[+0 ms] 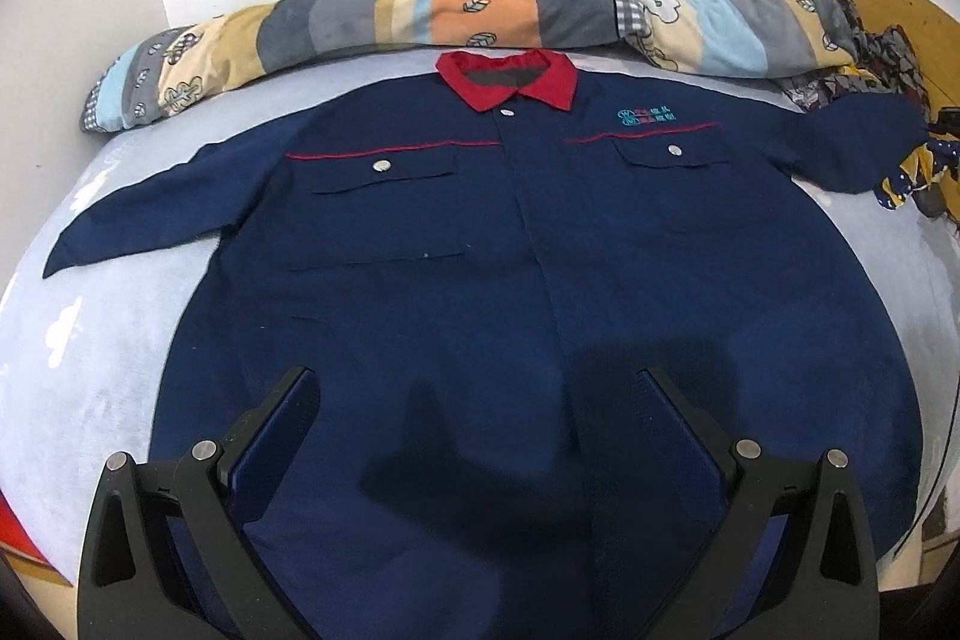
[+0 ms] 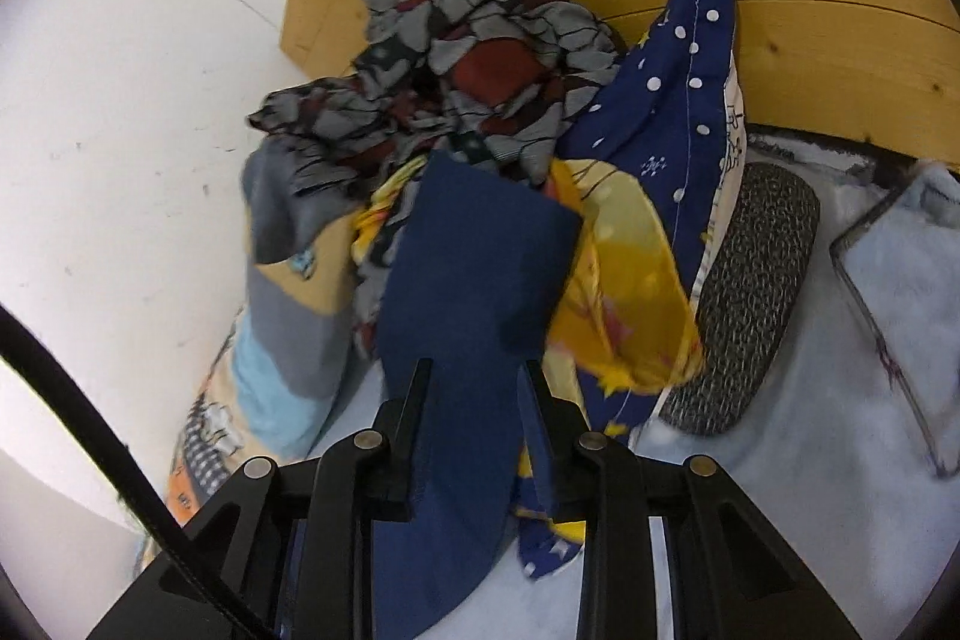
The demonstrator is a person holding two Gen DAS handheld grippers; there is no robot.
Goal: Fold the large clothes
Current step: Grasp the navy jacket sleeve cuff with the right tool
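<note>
My left gripper (image 1: pixel 477 382) hangs open over the hem of the navy shirt (image 1: pixel 510 244), spread flat on the bed (image 1: pixel 102 340). My right gripper (image 2: pixel 477 370) pinches its sleeve (image 2: pixel 480 250) near the bed's headboard corner.

The left gripper (image 1: pixel 477 382) pointed steeply downward, its two black fingers (image 1: pixel 282 418) spread wide apart with nothing clamped between them. The right gripper (image 2: pixel 477 370) tilted downward less steeply, its jaws drawn fairly close together, the black fingers (image 2: pixel 414 400) pinching a strip of navy fabric (image 2: pixel 474 280).
</note>
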